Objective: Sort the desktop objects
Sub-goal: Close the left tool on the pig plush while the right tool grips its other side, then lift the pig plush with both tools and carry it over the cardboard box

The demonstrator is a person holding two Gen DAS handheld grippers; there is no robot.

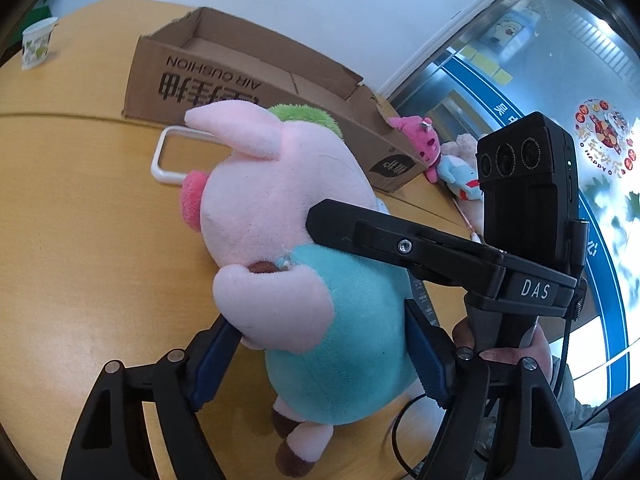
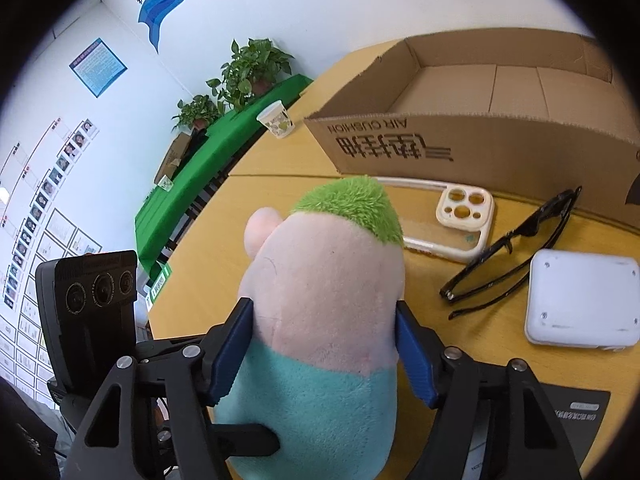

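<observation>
A pink plush pig (image 1: 280, 216) with green hair and a teal shirt is held above the wooden table (image 1: 80, 216). My left gripper (image 1: 320, 356) is shut on its teal body, blue pads on both sides. My right gripper (image 2: 324, 344) is shut on the pig (image 2: 328, 280) at the neck, seen from behind. In the left wrist view the right gripper's black finger (image 1: 384, 236) reaches across the pig's back. An open cardboard box (image 2: 480, 120) stands beyond the pig and also shows in the left wrist view (image 1: 248, 80).
A white phone case (image 2: 456, 224), black glasses (image 2: 516, 248) and a white square device (image 2: 580, 304) lie before the box. A paper cup (image 2: 276, 120) stands at the far table edge. Small plush toys (image 1: 436, 156) lie right of the box. A dark booklet (image 2: 576, 412) lies near.
</observation>
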